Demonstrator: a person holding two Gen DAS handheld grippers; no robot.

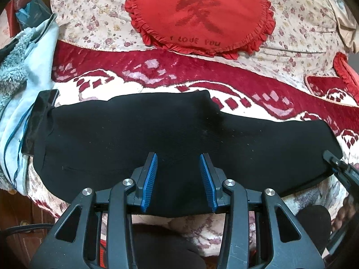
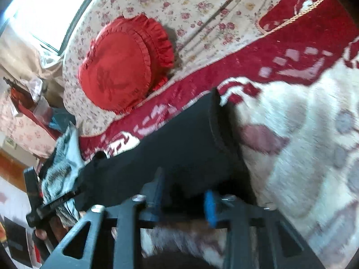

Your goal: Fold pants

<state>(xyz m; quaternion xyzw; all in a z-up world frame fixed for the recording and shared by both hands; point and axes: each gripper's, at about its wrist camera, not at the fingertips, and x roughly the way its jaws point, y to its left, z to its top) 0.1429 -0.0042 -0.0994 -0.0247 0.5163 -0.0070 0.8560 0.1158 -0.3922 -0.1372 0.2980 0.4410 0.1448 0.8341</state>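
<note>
Patterned blanket (image 1: 139,83), black pants (image 1: 134,134) under spread left tongs (image 1: 178,160); blurred right tongs (image 2: 184,192) perhaps parted.

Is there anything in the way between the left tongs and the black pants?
No, nothing visible is in the way. The left tongs sit right over the black pants, blue pads apart, with only the cloth under them. A dark flat phone lies at the pants' far left end, well off to the side.
</note>
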